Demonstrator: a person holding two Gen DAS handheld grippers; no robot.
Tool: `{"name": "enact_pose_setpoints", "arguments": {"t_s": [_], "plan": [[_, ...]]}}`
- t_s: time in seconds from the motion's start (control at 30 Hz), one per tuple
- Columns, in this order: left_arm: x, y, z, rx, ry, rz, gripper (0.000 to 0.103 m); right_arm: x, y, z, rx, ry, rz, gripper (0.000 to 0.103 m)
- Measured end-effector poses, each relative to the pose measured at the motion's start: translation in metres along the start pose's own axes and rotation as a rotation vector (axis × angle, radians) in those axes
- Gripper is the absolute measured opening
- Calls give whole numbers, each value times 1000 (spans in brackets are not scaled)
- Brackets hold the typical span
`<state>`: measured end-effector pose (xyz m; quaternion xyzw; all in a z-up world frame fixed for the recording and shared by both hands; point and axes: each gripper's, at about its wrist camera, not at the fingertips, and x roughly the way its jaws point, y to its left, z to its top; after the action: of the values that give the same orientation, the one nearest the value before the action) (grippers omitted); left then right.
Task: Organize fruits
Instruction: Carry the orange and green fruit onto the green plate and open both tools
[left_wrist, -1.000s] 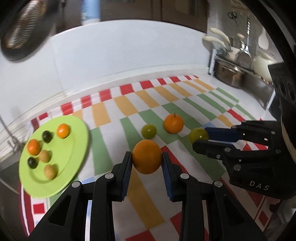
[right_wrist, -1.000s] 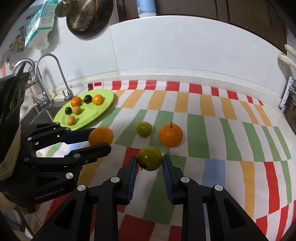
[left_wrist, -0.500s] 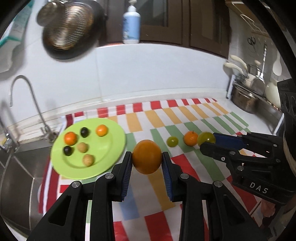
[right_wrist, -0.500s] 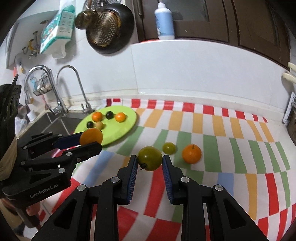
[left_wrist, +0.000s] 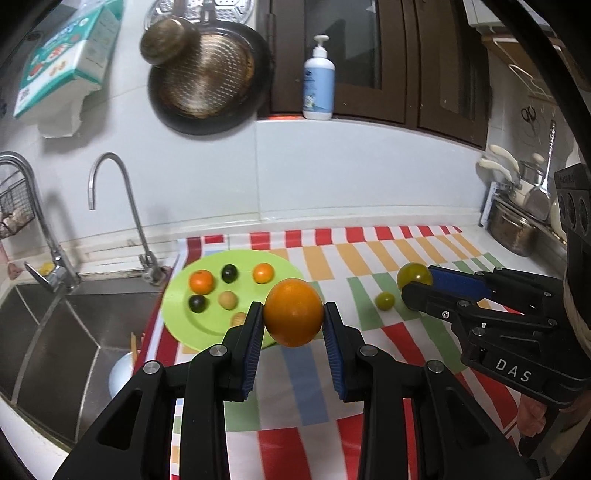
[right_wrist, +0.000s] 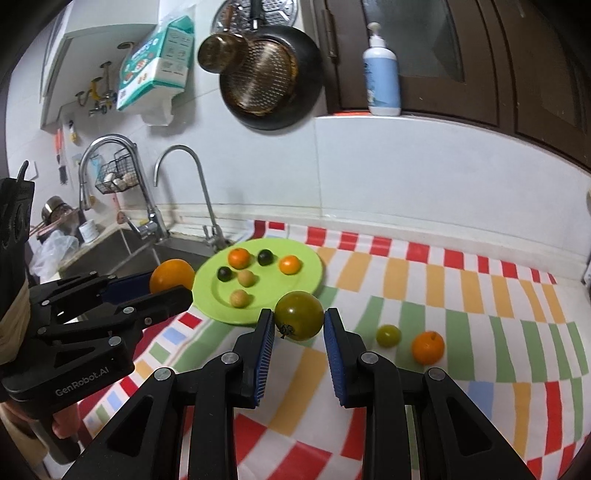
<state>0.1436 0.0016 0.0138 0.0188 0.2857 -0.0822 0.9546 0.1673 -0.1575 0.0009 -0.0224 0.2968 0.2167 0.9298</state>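
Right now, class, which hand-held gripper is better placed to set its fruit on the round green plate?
Left: the left hand-held gripper holds its orange fruit beside the round green plate; the right's green tomato hangs nearer the striped cloth.

Home kitchen. Steel sink (left_wrist: 55, 332) with gooseneck tap (left_wrist: 122, 206), frying pan (left_wrist: 207, 77) hung on white wall, soap pump bottle (left_wrist: 318, 81) on ledge, dark wood cabinets (right_wrist: 480, 55), pots (left_wrist: 513, 229) at right.
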Motion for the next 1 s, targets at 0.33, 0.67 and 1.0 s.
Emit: {"name": "enact_pose_setpoints", "arguments": {"t_s": [0.33, 0.67, 1.0], "plan": [[-11, 26, 8, -19, -49, 51, 32, 9, 23, 19, -31, -35, 21, 29], [-5, 42, 24, -17, -86, 75, 32, 24, 32, 39, -24, -53, 21, 29], [22, 56, 31, -35, -50, 65, 32, 52, 27, 52, 12, -18, 20, 29]]}}
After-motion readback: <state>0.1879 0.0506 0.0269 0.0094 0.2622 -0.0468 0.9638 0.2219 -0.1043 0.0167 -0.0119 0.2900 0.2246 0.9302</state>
